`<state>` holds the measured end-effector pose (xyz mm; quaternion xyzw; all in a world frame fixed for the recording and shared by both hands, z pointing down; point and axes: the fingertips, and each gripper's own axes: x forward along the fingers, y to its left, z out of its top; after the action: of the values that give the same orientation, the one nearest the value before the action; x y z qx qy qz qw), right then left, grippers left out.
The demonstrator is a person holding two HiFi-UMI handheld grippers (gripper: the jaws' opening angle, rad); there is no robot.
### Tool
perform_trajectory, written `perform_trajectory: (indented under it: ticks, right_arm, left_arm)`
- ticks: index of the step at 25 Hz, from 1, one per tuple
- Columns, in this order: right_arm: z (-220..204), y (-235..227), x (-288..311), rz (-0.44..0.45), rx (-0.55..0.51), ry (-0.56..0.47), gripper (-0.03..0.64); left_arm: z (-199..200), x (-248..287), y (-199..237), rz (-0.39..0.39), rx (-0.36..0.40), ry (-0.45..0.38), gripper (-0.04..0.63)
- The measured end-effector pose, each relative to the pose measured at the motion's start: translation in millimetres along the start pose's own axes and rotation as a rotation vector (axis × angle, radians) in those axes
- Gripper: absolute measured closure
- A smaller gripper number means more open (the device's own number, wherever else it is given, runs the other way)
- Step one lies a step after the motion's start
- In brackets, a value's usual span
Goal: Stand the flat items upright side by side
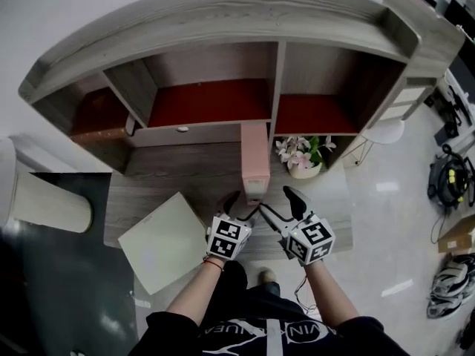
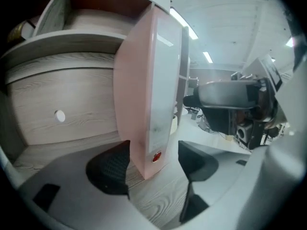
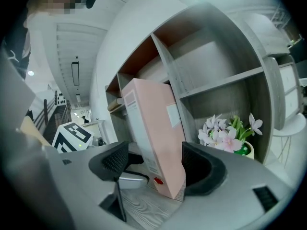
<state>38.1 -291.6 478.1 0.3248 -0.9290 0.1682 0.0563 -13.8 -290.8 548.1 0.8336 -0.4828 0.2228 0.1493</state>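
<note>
A tall pink flat box [image 1: 255, 158] stands upright on the wooden desk [image 1: 171, 173], against the shelf divider. My left gripper [image 1: 242, 205] reaches its lower end from the left, my right gripper [image 1: 277, 202] from the right. In the left gripper view the pink box [image 2: 144, 90] sits between the wide jaws of the left gripper [image 2: 152, 164], with a gap at the right pad [image 2: 194, 161]. In the right gripper view the box [image 3: 156, 138] stands between the spread jaws of the right gripper [image 3: 156, 169], clear of the left pad [image 3: 114, 163]. A pale flat box [image 1: 165, 242] lies on the desk's front left.
A curved shelf unit [image 1: 223, 21] with red-backed compartments [image 1: 209, 101] rises behind the desk. A pot of pink flowers [image 1: 303, 158] stands just right of the pink box. A white cylinder [image 1: 48, 202] is at the far left, a white stool [image 1: 382, 132] and gear on the floor at the right.
</note>
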Motion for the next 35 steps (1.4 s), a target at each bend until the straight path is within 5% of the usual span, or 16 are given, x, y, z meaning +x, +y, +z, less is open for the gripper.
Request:
perform_trajectory:
  ticks: [9,25,30,35]
  right_arm:
    - [1,37,-33,0.136,-0.063,0.008,0.262]
    - [-112,187,4,0.536,-0.132,0.255,0.259]
    - [-137,212,18,0.536,-0.162,0.319,0.250]
    - [-151,233,28,0.517,-0.220,0.341,0.248]
  left_arm:
    - [3,-83,0,0.165,-0.109,-0.172,0.296]
    - [-155,-275,23,0.729,-0.539,-0.231,0.292]
    - [-210,-332,36,0.889,-0.754,-0.255,0.243]
    - [-250,-357,47,0.934,-0.887,-0.249,0.209]
